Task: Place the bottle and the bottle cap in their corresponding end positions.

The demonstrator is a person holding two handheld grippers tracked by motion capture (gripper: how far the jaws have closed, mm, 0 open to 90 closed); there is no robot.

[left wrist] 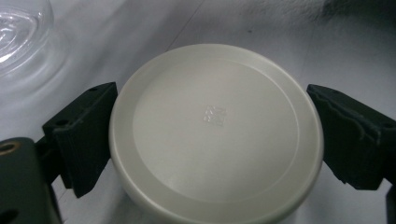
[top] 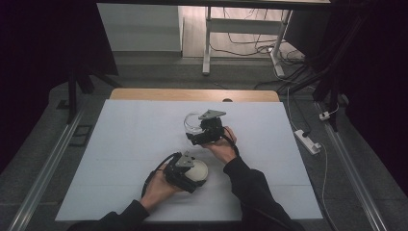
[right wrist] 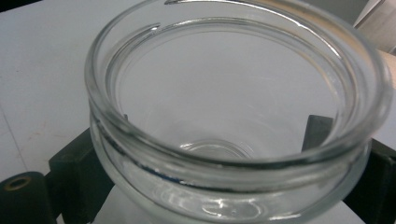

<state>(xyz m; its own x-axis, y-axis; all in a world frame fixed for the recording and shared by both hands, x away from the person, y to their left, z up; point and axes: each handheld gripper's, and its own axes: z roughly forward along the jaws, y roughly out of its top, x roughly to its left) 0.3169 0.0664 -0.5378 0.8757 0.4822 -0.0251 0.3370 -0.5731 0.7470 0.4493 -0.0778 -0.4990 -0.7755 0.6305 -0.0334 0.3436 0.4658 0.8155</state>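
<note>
A round white lid (left wrist: 215, 130) lies flat on the white mat (top: 125, 144), toward the front middle of the table. My left gripper (left wrist: 212, 123) is shut on it, one black jaw pressed against each side of its rim. In the high view the left gripper (top: 192, 175) sits right over the lid (top: 199, 172). A clear, empty glass jar (right wrist: 233, 116) stands upright and open-mouthed behind it. My right gripper (right wrist: 210, 158) is shut on the jar's body below the rim. From above, the right gripper (top: 197, 131) holds the jar (top: 192, 122) near the mat's centre. The jar (left wrist: 18, 28) also shows at the left gripper view's top left.
The mat covers a wooden table whose bare far edge (top: 192, 94) shows behind it. A power strip (top: 308, 141) and cables lie on the floor at the right. Metal rails (top: 45, 168) run along both sides. Desk legs (top: 207, 43) stand farther back.
</note>
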